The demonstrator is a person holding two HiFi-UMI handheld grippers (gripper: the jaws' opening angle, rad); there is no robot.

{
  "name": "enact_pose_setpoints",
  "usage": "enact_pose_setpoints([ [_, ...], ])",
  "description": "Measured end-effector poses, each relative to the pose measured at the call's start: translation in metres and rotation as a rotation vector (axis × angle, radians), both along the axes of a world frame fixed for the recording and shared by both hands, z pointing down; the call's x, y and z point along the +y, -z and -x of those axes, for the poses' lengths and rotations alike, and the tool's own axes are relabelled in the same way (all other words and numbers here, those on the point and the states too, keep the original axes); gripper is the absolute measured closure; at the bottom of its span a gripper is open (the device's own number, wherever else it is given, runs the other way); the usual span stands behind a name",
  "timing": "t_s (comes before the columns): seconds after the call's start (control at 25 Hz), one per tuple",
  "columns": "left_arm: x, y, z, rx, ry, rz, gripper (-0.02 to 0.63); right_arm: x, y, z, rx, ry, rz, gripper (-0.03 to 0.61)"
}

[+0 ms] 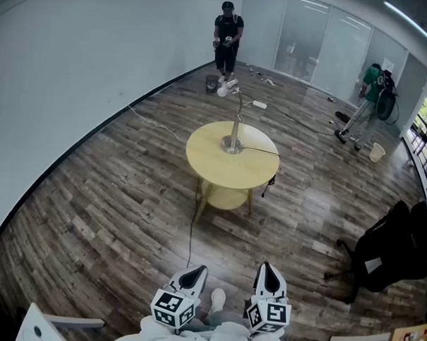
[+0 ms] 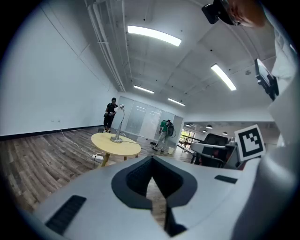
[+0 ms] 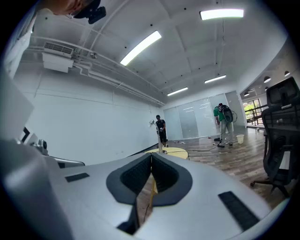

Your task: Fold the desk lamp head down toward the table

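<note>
One desk lamp [image 1: 236, 125] stands upright near the middle of the round yellow worktop [image 1: 203, 169], its head [image 1: 222, 91] raised high on the stem. I see both claws well apart from it, low in the head view: the left claw [image 1: 193, 273] and the right claw [image 1: 268, 269], each pressed together on nothing. A person in black [image 1: 227, 34] stands beyond the worktop.

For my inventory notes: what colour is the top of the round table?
Pale yellow table top, clearest in the head view.
</note>
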State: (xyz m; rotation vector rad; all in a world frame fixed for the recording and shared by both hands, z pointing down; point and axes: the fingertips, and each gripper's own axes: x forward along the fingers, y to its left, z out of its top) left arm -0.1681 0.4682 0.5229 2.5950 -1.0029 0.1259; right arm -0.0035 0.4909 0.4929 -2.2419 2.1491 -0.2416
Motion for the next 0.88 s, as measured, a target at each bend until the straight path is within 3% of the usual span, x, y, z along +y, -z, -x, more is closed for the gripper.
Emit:
enact_pose_setpoints([
  [0.32, -0.068, 0.002, -0.034, 0.006, 0.029, -0.009, 0.615, -0.075, 0.006, -0.029, -0.015, 0.040, -0.028, 0.566],
  [0.88, -0.201, 0.019, -0.113, 0.012, 0.083, -0.027, 0.615, -0.205, 0.010, -0.117, -0.076, 0.079, -0.015, 0.566],
])
